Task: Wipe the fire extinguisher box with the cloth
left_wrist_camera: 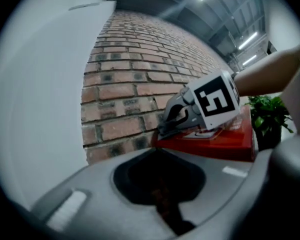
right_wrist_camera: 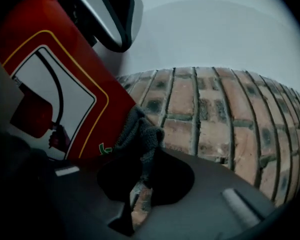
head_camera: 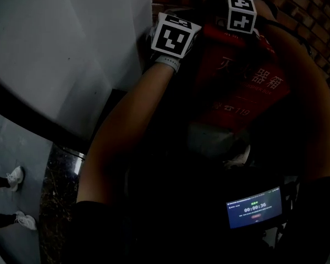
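The red fire extinguisher box [head_camera: 247, 95] stands against a brick wall, white lettering on its face. In the right gripper view its red panel [right_wrist_camera: 45, 59] with an extinguisher pictogram fills the left. My right gripper [right_wrist_camera: 137, 184] is shut on a grey cloth [right_wrist_camera: 140, 141], bunched at the panel's edge by the bricks. From the left gripper view, the right gripper [left_wrist_camera: 190, 116] lies on the box top [left_wrist_camera: 210, 143]. My left gripper [left_wrist_camera: 162, 201] is shut with nothing in it, just left of the box, facing the wall. Both marker cubes [head_camera: 176, 34] sit at the head view's top; the jaws are hidden there.
A brick wall [right_wrist_camera: 215, 114] runs behind the box and a white wall [head_camera: 60, 48] stands to its left. A potted plant [left_wrist_camera: 267, 116] is beyond the box. Another person's shoes [head_camera: 15, 177] stand on the floor at lower left. A lit phone screen [head_camera: 254, 207] hangs below.
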